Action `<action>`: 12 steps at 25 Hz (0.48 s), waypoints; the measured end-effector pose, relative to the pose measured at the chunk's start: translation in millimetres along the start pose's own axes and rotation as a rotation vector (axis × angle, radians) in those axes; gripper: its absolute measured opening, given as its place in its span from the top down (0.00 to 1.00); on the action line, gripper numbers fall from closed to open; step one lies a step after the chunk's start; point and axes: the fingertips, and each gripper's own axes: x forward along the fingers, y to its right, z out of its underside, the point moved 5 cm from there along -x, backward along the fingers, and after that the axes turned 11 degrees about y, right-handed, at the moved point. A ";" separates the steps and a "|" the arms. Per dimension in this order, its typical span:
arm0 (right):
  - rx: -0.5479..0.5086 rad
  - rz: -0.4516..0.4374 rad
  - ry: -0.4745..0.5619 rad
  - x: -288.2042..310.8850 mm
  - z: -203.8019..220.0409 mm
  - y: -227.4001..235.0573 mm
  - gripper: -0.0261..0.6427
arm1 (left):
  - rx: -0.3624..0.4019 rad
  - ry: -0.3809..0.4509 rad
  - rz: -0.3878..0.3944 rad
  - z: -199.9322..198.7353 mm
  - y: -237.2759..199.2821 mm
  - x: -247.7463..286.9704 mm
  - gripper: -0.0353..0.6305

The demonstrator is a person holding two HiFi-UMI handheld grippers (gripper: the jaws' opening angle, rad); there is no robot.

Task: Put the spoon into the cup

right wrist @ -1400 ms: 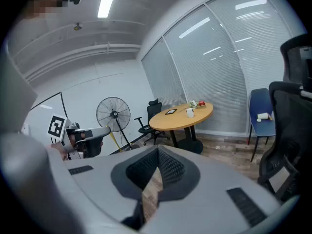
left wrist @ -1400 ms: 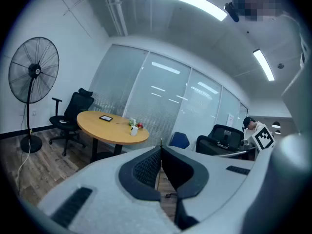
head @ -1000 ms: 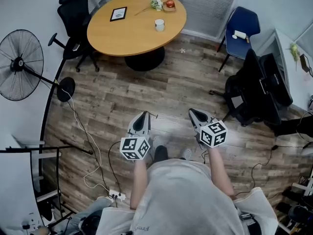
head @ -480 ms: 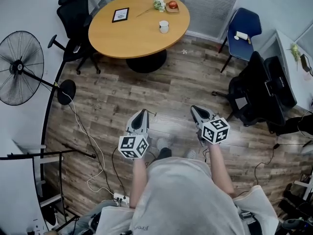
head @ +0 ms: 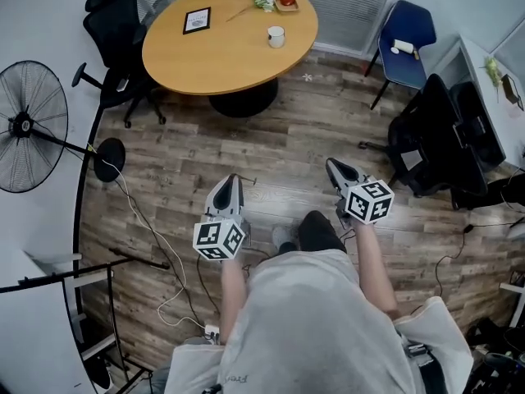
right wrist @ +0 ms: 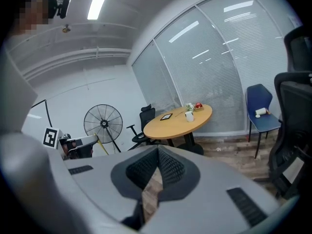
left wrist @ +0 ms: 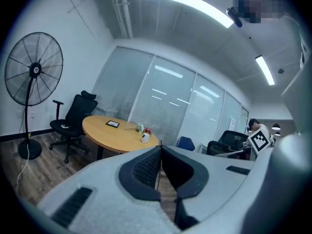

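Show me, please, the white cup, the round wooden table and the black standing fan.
White cup (head: 276, 36), head view: on its side wall.
Round wooden table (head: 217, 56), head view: on bare tabletop.
Black standing fan (head: 17, 126), head view: on its central hub.

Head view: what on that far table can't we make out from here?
- Spoon: not identifiable in any view. In the head view a thin stick on the round wooden table is too small to call spoon or stem.
- Small white cup: its inside is too far and too small to see in all three views.
- Black-framed card: print too small to read.
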 end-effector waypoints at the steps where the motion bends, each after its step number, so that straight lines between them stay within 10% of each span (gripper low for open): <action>1: 0.000 0.007 -0.004 1.3 1.4 0.3 0.97 | -0.005 -0.001 0.003 0.5 -2.3 1.6 0.93; 12: 0.034 0.015 -0.029 37.8 3.7 19.0 0.97 | 0.010 -0.036 0.045 9.2 -12.3 52.6 0.93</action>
